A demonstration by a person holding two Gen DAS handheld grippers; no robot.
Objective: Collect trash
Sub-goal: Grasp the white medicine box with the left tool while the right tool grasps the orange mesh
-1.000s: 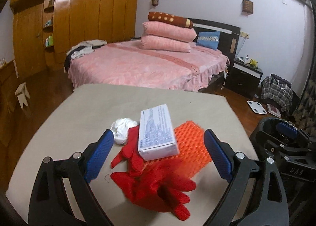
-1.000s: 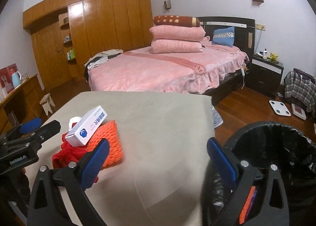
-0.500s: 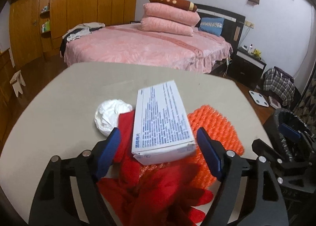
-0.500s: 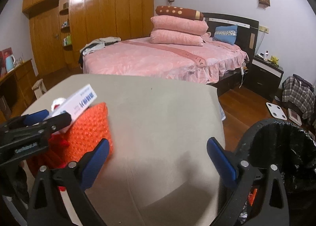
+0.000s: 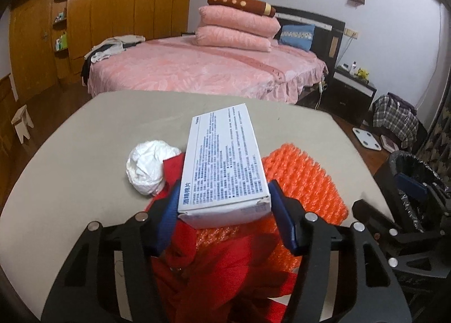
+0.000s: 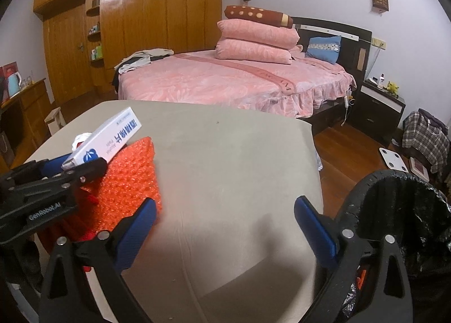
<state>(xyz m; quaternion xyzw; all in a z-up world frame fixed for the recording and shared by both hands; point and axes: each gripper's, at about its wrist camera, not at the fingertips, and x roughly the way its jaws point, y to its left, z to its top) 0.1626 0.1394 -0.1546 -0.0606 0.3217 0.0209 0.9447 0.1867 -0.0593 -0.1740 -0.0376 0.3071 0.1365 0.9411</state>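
A white printed box lies tilted on top of a red glove and a sheet of orange bubble wrap on the beige table. My left gripper is closing on the box's near end, and both blue pads touch its sides. A crumpled white paper ball sits just left of the box. In the right wrist view the box and the left gripper show at the left. My right gripper hangs open over bare table with nothing between its fingers.
A black bin with a dark liner stands off the table's right edge, close to the right gripper. A pink bed lies beyond the table. A wooden wardrobe lines the back wall and a nightstand stands at the right.
The left gripper came down and forward onto the box and its jaws narrowed until the pads reached the box's sides. The right gripper sank a little toward the table and stayed open.
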